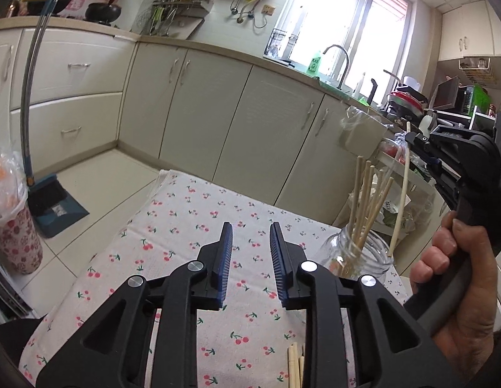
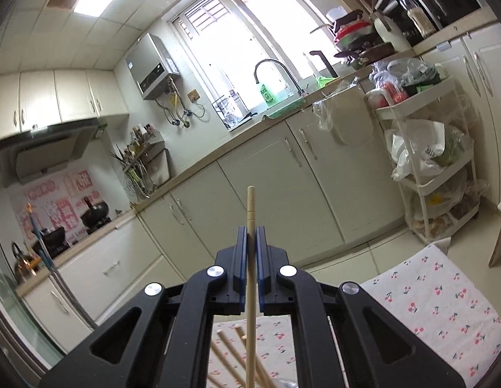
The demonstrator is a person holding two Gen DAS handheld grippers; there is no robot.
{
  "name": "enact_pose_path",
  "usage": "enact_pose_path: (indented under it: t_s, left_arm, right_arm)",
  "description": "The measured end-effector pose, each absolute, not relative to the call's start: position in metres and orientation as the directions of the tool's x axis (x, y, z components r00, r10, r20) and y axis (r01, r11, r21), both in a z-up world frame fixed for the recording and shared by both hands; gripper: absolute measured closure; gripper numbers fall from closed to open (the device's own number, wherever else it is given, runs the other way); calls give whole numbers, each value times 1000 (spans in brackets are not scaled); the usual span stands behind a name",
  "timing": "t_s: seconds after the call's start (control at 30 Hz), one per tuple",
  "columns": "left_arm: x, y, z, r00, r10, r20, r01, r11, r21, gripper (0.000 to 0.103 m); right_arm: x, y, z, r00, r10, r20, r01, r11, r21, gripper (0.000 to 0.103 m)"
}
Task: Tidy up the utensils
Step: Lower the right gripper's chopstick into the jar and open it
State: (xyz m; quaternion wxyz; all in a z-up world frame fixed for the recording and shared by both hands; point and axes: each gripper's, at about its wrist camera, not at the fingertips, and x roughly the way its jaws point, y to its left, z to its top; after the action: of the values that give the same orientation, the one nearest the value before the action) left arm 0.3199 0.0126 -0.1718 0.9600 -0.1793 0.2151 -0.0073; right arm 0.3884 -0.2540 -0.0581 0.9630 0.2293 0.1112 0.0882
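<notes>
My left gripper (image 1: 251, 236) is open and empty above the cherry-print tablecloth (image 1: 186, 226). A glass jar (image 1: 357, 255) with several wooden chopsticks (image 1: 370, 200) stands just right of it. A few loose chopsticks (image 1: 294, 367) lie on the cloth under the gripper. My right gripper (image 1: 412, 137) is held high to the right of the jar, shut on one chopstick (image 1: 400, 194) that hangs down toward the jar's rim. In the right wrist view the right gripper (image 2: 251, 236) clamps that upright chopstick (image 2: 250, 258), with the jar's chopsticks (image 2: 231, 352) below.
Kitchen cabinets (image 1: 237, 119) and a sink counter run behind the table. A dustpan and broom (image 1: 53, 203) and a floral bin with a bag (image 1: 14, 226) stand on the floor at left. A white storage cart (image 2: 434, 168) stands at right.
</notes>
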Motion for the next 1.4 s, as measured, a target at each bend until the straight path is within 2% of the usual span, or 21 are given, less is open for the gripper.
enact_pose_path:
  t_s: [0.53,0.8,0.87,0.9,0.93,1.1,1.2,1.23,1.4]
  left_arm:
    - [324,12,-180,883,-121,-453,-61,928,-368,73]
    - [309,8,-168,883,-131,-451,-46,932,-361,70]
    - [306,7,-165,883,-133,-451,-44,932,-361,68]
    - [304,7,-163,883,-133,-450,-42,932,-359,68]
    - [302,7,-162,883,-134,-449,-40,933,-358,67]
    - [295,10,-155,881,-135,-453,-39,935,-354,63]
    - [291,12,-152,870,-134,-474,-42,938,-343,61]
    - [289,12,-152,865,-128,-486,-46,942,-332,60]
    - [281,11,-163,811,-114,-573,-62,958,-278,55]
  right_arm:
    - [358,-224,-92,940,231,-253,-168,954,248,97]
    - [346,-218,-82,934,227,-275,-188,969,161,97]
    - [341,-218,-77,938,225,-266,-192,971,144,90]
    - [339,-217,-75,938,227,-263,-196,971,140,79]
    - [337,-217,-72,939,226,-260,-196,971,137,76]
    - [319,-221,-61,935,238,-264,-212,970,121,74]
    - [302,-227,-62,922,229,-314,-199,972,124,67]
    - [295,-228,-68,901,231,-368,-197,972,129,63]
    - [264,-215,-123,741,246,-625,-216,968,124,62]
